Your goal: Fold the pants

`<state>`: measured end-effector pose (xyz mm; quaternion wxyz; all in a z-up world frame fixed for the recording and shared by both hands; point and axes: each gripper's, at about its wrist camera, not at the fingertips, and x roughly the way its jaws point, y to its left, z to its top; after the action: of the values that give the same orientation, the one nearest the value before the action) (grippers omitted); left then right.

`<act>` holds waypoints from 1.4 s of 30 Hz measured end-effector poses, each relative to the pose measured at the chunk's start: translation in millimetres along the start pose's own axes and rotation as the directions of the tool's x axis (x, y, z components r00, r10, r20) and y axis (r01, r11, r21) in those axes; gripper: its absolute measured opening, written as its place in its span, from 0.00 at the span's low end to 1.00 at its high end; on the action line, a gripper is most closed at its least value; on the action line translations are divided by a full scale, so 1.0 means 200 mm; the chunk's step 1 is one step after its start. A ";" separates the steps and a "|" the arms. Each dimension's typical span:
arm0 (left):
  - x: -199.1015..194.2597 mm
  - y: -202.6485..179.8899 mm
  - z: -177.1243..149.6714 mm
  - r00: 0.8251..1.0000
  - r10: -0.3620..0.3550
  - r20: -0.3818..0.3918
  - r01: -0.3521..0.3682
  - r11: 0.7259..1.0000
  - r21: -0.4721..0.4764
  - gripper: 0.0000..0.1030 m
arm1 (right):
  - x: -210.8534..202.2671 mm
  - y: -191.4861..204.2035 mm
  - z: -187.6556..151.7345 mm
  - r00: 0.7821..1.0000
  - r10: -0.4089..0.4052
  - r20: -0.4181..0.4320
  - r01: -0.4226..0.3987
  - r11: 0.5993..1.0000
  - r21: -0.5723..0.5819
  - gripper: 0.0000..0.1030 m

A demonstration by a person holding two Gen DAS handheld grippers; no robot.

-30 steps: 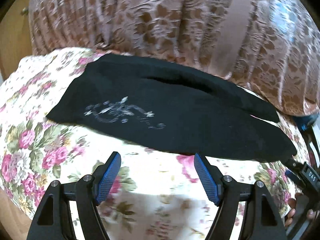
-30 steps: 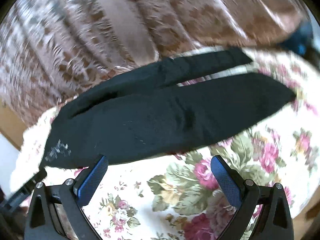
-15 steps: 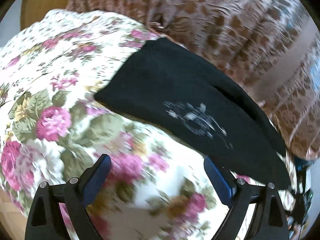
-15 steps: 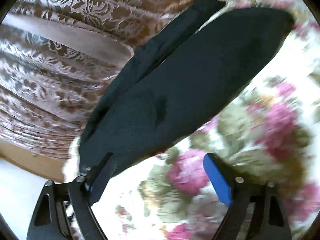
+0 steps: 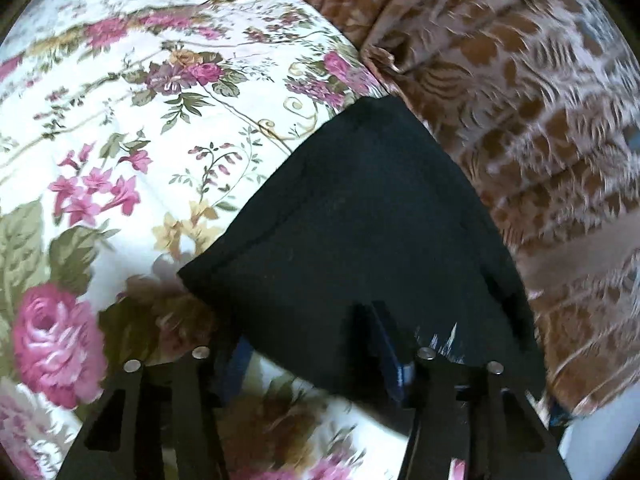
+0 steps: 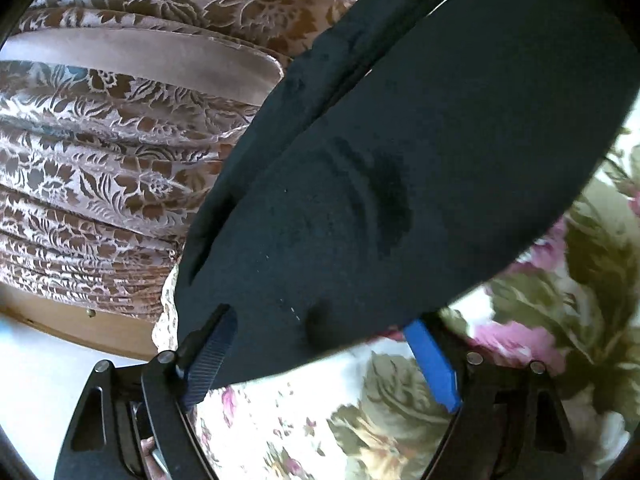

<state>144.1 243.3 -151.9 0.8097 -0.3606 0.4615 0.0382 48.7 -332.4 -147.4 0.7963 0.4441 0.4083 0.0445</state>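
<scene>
1. left tool [image 5: 316, 348]: its jaws are closing around the near edge of the black pants [image 5: 360, 232]; one blue pad sits under the cloth and the other on top, though whether they press yet i cannot tell.
2. right tool [image 6: 320, 356]: its jaws are wide and closing slightly, with the lower edge of the pants [image 6: 400, 180] lying between the blue pads; the pads do not press the cloth.
3. the pants lie flat on a bed with a floral bedspread [image 5: 120, 140] of pink roses and green leaves.
4. in the right view, two dark legs stretch away side by side.
5. farthest back hangs a brown patterned curtain [image 6: 100, 140], touching the far edge of the pants.
</scene>
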 end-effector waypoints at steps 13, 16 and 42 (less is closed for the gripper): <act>-0.13 -0.01 0.01 0.993 -0.077 0.086 0.080 0.997 -0.023 0.05 | 0.18 0.00 0.07 0.999 -0.023 -0.040 0.023 1.000 -0.014 0.06; -0.23 0.00 -0.02 0.990 -0.085 0.111 0.087 0.996 -0.012 0.05 | 0.13 0.06 0.05 0.999 -0.043 -0.032 0.041 0.996 -0.084 0.06; -0.63 0.39 -0.39 0.941 0.279 0.190 -0.279 0.960 -0.030 0.29 | -0.48 -0.04 -0.33 0.992 -0.125 -0.031 0.112 0.957 -0.269 0.57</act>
<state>-14.5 286.3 -121.3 0.8364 -0.2872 0.4275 0.1875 -63.6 -334.7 -112.3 0.8402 0.3063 0.4432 0.0618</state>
